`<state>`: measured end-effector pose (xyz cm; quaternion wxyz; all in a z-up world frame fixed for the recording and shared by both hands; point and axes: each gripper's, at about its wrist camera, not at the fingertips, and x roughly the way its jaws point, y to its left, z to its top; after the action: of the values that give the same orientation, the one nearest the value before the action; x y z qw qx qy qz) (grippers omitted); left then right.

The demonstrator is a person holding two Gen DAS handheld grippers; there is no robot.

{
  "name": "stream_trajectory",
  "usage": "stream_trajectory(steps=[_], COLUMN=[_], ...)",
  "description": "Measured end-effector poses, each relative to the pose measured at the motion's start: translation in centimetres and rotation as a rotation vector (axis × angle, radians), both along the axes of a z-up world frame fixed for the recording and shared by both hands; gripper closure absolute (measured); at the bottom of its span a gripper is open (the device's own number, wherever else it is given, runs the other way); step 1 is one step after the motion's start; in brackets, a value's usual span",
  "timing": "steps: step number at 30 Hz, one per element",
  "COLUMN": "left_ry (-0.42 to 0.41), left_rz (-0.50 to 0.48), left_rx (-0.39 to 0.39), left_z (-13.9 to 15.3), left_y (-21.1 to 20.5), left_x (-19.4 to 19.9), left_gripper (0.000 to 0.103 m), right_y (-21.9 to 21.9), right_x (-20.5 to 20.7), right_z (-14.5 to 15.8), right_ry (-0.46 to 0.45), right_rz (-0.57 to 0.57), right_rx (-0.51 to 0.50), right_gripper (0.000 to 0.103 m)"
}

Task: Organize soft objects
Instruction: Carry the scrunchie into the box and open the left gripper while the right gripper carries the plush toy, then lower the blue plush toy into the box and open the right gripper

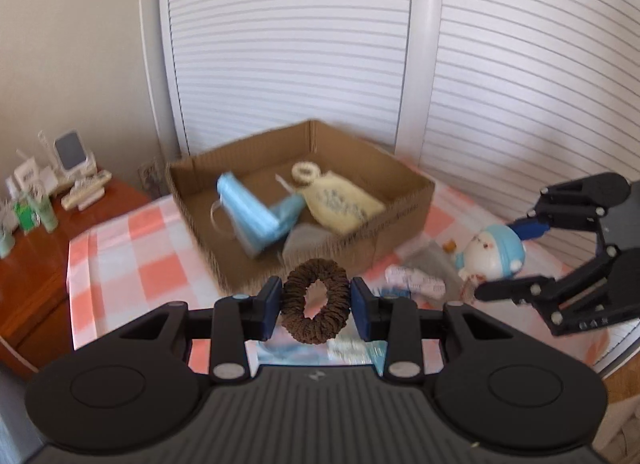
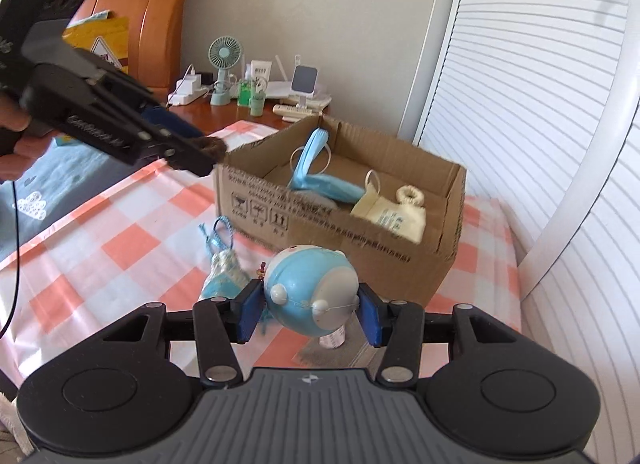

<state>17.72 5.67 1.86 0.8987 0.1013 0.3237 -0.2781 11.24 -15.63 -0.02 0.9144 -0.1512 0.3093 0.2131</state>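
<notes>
Left gripper [image 1: 316, 306]: clamped on brown scrunchie [image 1: 315, 301] — could snag box [image 1: 404, 216] wall.
Right gripper [image 2: 308, 310]: squeezing round doll [image 2: 310, 290] — might squirt out.

soft things in and around the cardboard box

your brown scrunchie [image 1: 315, 301] hangs upright between the left gripper's [image 1: 316, 304] pads, in the air just short of the cardboard box's [image 1: 404, 216] near wall. your blue-and-white round plush toy [image 2: 310, 289] sits between the right gripper's [image 2: 308, 314] pads, in front of the box's outer wall. inside the box you have blue face masks [image 1: 256, 214] crumpled toward one side, a cream drawstring pouch [image 1: 344, 204] lying flat beside them, and a cream scrunchie [image 1: 305, 172] touching the pouch's far end. a small blue pouch with a cord [image 2: 222, 268] lies outside, near the box's front wall.
</notes>
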Motion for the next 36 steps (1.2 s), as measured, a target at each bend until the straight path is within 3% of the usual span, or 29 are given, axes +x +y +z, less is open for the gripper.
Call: stream_trajectory(steps=[11, 13, 15, 17, 18, 30, 36], left_ry=[-0.027, -0.029, -0.037, -0.043, -0.041, -0.021, -0.041], left_rz=[0.033, 0.05, 0.071, 0.099, 0.112, 0.111, 0.112], left_rx=[0.049, 0.063, 0.082, 0.096, 0.095, 0.057, 0.074], left_z=[0.6, 0.2, -0.3, -0.9, -1.1, -0.1, 0.8], left_y=[-4.5, -5.0, -5.5, -5.6, -5.4, -2.2, -1.3], left_x=[10.5, 12.0, 13.3, 14.0, 14.2, 9.9, 6.1], left_gripper=[0.067, 0.062, 0.035, 0.019, 0.017, 0.002, 0.001], right_y=[-1.2, -1.3, -1.5, -1.5, -1.5, -0.9, 0.7], right_x=[3.0, 3.4, 4.0, 4.4, 4.6, 8.2, 12.3], right_z=[1.4, 1.5, 1.6, 1.6, 1.7, 2.9, 3.7], right_ry=[-0.042, -0.052, -0.054, -0.056, -0.058, -0.05, -0.037], right_rz=[-0.032, -0.032, -0.032, -0.034, -0.033, -0.031, -0.025], right_rx=[-0.002, -0.005, -0.001, -0.001, -0.004, -0.002, -0.011], right_gripper=[0.048, 0.048, 0.048, 0.048, 0.048, 0.048, 0.048])
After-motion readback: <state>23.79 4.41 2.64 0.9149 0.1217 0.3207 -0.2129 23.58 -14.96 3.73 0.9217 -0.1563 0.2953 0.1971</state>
